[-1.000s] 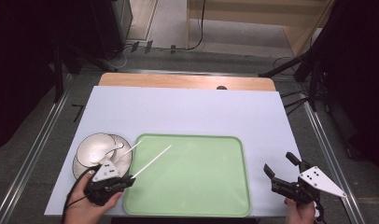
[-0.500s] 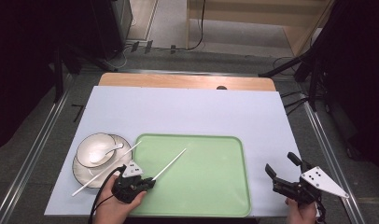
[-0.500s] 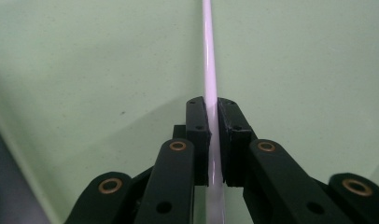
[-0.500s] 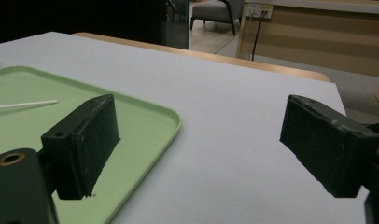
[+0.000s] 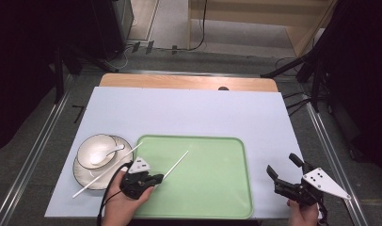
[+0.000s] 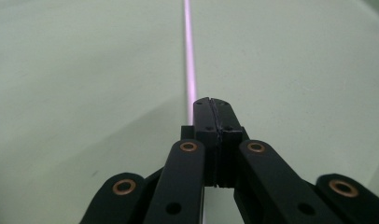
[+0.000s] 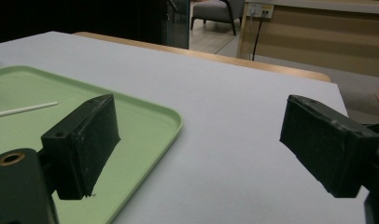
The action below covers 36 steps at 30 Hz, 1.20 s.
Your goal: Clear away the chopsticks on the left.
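My left gripper (image 5: 155, 179) hovers low over the left part of the green tray (image 5: 212, 188), shut on a white chopstick (image 5: 176, 164) that points up and to the right across the tray. Its jaws have just been closing tighter on the chopstick. In the left gripper view the chopstick (image 6: 189, 56) runs straight out from the closed jaw tips over the tray (image 6: 85, 93). A second chopstick (image 5: 92, 182) lies slanted across the plate (image 5: 81, 172). My right gripper (image 5: 281, 164) rests open at the table's right front, with nothing between its fingers (image 7: 85, 140).
A white bowl (image 5: 97, 148) with a white spoon (image 5: 109, 153) stands on the plate, left of the tray. In the right gripper view the tray's corner (image 7: 145, 116) and the chopstick's tip (image 7: 24, 110) are at the left. The pale blue mat (image 5: 189, 113) covers the table.
My left gripper has carried the chopstick rightwards, from over the plate to over the tray's left part, and a little lower. The right gripper has stayed in place.
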Available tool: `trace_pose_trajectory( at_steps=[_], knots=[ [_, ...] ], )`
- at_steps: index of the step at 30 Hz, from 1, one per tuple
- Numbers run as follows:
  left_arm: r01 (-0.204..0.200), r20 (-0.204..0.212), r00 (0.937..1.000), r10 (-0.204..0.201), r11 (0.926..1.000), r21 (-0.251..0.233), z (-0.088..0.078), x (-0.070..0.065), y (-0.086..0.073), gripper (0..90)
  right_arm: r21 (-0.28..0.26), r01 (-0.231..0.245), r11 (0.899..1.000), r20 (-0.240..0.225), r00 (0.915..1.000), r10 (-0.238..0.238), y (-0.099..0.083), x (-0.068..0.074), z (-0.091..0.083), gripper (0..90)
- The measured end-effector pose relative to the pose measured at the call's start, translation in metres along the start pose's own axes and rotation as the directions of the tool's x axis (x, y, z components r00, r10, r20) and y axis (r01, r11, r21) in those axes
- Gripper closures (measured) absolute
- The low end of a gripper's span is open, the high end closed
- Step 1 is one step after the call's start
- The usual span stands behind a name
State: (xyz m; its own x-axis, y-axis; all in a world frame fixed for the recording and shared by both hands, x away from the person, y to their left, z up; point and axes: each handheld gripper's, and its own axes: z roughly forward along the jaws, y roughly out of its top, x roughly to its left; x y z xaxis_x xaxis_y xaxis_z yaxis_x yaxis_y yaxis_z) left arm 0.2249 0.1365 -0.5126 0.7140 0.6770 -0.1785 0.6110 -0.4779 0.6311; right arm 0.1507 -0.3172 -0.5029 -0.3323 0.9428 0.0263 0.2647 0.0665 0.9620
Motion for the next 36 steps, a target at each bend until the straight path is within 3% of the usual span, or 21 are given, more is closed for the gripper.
trace_pose_trajectory(
  at_steps=[2,5,7,9,14,19,23,25,28,31,33,36],
  knots=[
    [-0.020,-0.018,0.9996,0.020,0.9997,0.013,0.009,-0.002,0.003,90.0,0.001,0.007,1.000,-0.003,1.0000,-0.007,0.000,0.000,0.000,11.5],
    [-0.006,-0.070,0.9975,0.005,0.9999,-0.008,0.012,-0.001,0.005,90.0,0.004,0.005,1.000,-0.005,1.0000,-0.005,0.000,0.000,0.000,11.5],
    [0.020,-0.122,0.9923,-0.022,0.9996,-0.021,0.009,0.002,0.003,90.0,0.001,0.002,1.000,-0.005,1.0000,-0.002,0.000,-0.001,0.000,11.5],
    [0.069,-0.167,0.9832,-0.075,0.9968,-0.040,0.003,0.011,0.000,90.0,0.000,0.004,1.000,-0.004,1.0000,-0.004,0.000,-0.002,0.000,11.5],
    [0.122,-0.247,0.9596,-0.135,0.9903,-0.067,-0.012,0.025,-0.009,90.0,-0.002,-0.001,1.000,-0.004,1.0000,0.001,0.000,-0.002,-0.002,11.5],
    [0.134,-0.251,0.9563,-0.149,0.9880,-0.076,-0.023,0.028,-0.017,90.0,-0.002,0.000,1.000,-0.005,1.0000,0.000,0.000,-0.002,-0.001,11.5],
    [0.133,-0.275,0.9495,-0.152,0.9873,-0.088,-0.025,0.028,-0.018,90.0,0.003,0.003,1.000,-0.009,1.0000,-0.003,0.000,0.000,0.000,11.5],
    [0.131,-0.296,0.9427,-0.154,0.9869,-0.094,-0.025,0.029,-0.019,90.0,0.004,0.007,1.000,-0.012,0.9999,-0.007,0.000,0.001,0.001,11.5],
    [0.133,-0.232,0.9598,-0.157,0.9841,-0.119,-0.023,0.028,-0.019,90.0,0.003,0.008,1.000,-0.013,0.9999,-0.008,0.000,0.001,0.001,11.5],
    [0.099,-0.239,0.9637,-0.119,0.9909,-0.091,-0.013,0.023,-0.013,90.0,0.006,0.000,1.000,-0.011,0.9999,0.000,-0.001,0.000,0.002,11.5],
    [0.088,-0.261,0.9593,-0.107,0.9928,-0.081,-0.006,0.023,-0.010,90.0,0.007,0.001,1.000,-0.012,0.9999,0.000,-0.001,0.000,0.003,11.5],
    [0.079,-0.320,0.9422,-0.099,0.9941,-0.075,-0.005,0.023,-0.007,90.0,0.009,0.010,1.000,-0.016,0.9998,-0.010,-0.001,0.002,0.003,11.5]
  ],
)
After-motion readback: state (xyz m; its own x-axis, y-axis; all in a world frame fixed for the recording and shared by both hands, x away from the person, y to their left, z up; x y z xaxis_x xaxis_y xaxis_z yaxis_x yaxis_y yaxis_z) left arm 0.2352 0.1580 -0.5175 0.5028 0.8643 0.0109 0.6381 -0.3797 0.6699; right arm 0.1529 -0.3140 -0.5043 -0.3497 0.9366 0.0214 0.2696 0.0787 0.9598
